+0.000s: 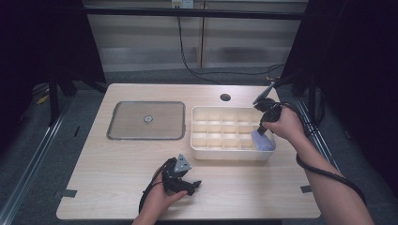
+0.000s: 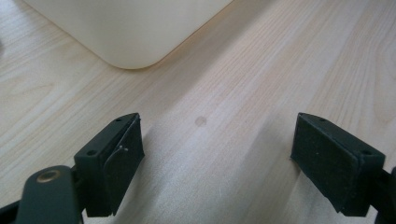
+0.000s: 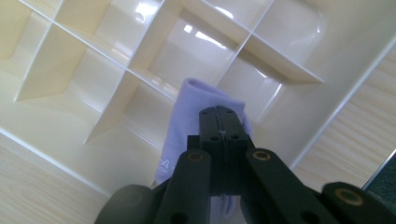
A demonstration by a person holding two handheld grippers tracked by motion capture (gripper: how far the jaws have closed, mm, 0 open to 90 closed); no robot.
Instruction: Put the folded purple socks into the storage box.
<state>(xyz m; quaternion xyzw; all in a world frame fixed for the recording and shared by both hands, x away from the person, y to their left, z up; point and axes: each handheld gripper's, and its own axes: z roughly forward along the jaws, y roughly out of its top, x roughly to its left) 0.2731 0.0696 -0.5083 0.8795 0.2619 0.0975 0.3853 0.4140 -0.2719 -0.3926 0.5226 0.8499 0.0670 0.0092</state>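
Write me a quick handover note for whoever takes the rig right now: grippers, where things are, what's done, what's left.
Right gripper: shut on the lilac cloth, held over the near right corner cell of the divided tray.
Left gripper: open, nothing between its jaws, low over the table in front of the tray.
Done: cloth brought to the tray.
Left: probably lower the cloth into a cell and release.

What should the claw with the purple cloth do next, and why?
Probably lower a bit more, then open. The right claw is shut on the purple cloth, which hangs over a corner compartment of the divided box, not yet settled inside.
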